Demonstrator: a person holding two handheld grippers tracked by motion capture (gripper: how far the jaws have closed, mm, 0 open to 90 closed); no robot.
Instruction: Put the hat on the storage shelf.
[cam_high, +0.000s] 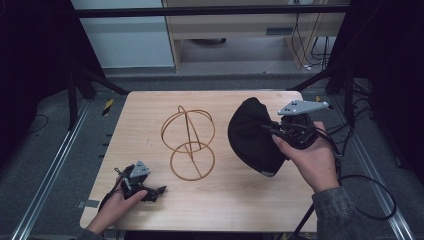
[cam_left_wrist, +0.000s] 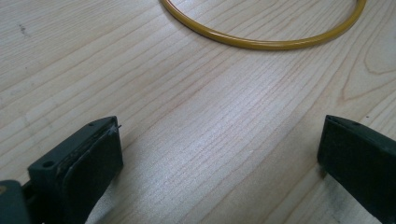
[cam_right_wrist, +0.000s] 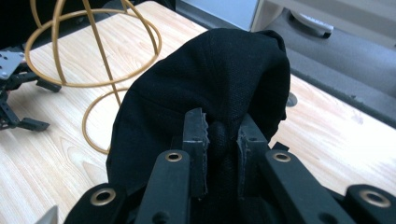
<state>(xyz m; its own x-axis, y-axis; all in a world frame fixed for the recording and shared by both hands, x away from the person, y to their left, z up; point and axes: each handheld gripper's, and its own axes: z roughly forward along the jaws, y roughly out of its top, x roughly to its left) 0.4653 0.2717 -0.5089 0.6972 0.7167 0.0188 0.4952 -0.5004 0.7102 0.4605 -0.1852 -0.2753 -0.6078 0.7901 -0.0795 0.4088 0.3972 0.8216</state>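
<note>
So the right tool (cam_right_wrist: 223, 135) is pinching a fold of the black cap (cam_high: 252, 135), jaws clamped tight on the fabric, and it's holding the cap up off the worktop (cam_high: 150, 110) on the right side, just beside the gold wire hat stand (cam_high: 188, 142). Looks to me like the carry step: next move is probably swinging the cap over the stand's round top and lowering it so the crown is sitting centred on the wire, without knocking the stand. The left tool (cam_high: 145, 187) is resting near the front left, jaws wide apart, gripping nothing. Count: one cap, one stand, two tools.
</note>
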